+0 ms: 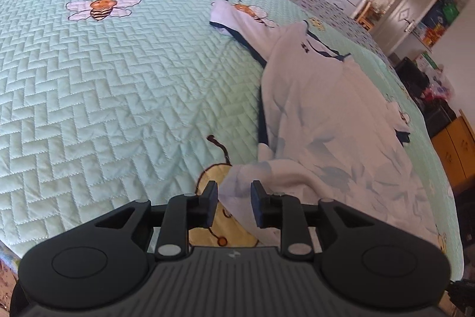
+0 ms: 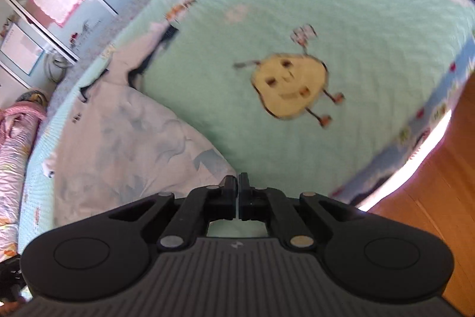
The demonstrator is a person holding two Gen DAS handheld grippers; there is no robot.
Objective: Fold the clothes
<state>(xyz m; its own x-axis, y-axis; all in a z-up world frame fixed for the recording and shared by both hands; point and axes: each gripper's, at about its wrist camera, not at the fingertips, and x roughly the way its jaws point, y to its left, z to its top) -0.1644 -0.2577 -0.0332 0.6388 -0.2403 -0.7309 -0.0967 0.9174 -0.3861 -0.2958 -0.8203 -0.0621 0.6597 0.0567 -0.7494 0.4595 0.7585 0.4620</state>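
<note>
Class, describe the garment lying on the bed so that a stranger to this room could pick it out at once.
Start from the bed's mint-green quilted cover, stitched with cartoon bees. Near one edge lies a crumpled white garment. Its dark navy trim and faint pale-blue print set it apart from the quilt's flat pictures.

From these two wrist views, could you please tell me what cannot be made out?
- Right view: motion blur smears the quilt and its cartoon figure.
- Right view: the right gripper hides the shirt's near edge.
- Left view: the left gripper covers the shirt's near hem.
</note>
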